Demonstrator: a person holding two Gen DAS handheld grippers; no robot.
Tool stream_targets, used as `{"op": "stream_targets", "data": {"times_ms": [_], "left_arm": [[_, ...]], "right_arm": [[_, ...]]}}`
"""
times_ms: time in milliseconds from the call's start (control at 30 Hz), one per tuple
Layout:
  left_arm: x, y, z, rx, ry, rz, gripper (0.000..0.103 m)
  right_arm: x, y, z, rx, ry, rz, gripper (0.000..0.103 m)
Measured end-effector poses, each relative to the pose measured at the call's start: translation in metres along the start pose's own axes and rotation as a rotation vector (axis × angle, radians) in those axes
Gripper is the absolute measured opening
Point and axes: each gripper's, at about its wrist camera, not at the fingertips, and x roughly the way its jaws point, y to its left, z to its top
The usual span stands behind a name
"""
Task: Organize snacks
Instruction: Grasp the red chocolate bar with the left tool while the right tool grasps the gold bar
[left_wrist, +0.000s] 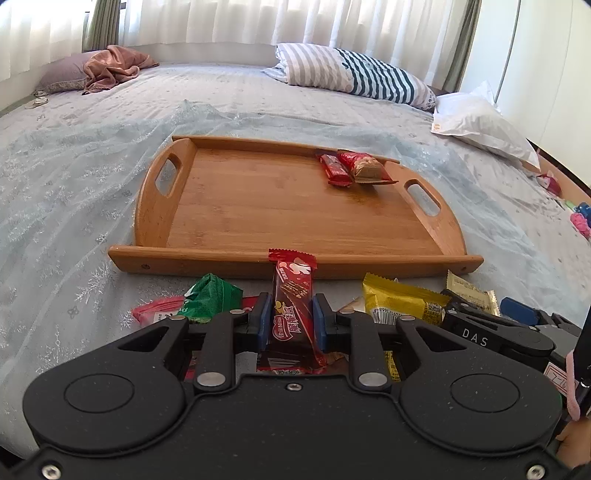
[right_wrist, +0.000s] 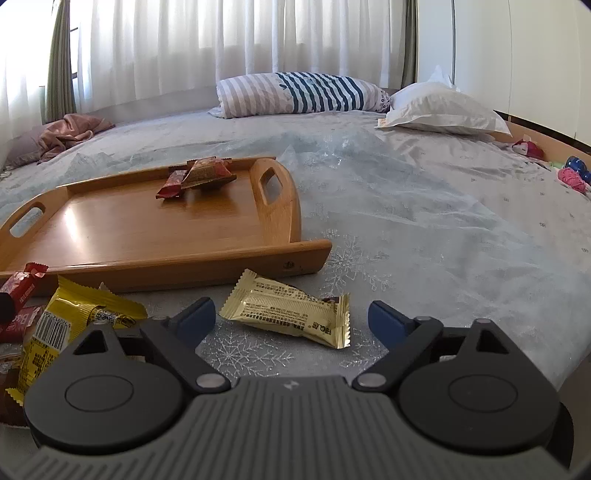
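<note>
Covering bed (right_wrist: 443, 221), snowflake-patterned sheer cloth (right_wrist: 351, 258)

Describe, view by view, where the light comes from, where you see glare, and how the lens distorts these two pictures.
Left wrist view: daylight through the curtains backlights the bed; the tray rim bows from fisheye distortion. Right wrist view: the window blows out white at upper left, a glare streak crosses the tray floor, and dark vignetting rounds the corners.
</note>
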Motion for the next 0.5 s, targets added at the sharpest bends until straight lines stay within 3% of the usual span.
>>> {"op": "stream_targets", "data": {"times_ms": [200, 500], "left_arm": [[0.0011, 0.0011, 0.0024, -0.004, -0.004, -0.001, 0.023], [0.0031, 0.0015, 0.0097, -0.004, -0.013, -0.007, 0.022]], "right_arm": [[-0.0019, 0.0042, 0.0004, -0.026, -0.001, 0.01, 0.072], [-0.0065, 0.0038, 0.002, -0.045, -0.011, 0.023, 0.061]]}}
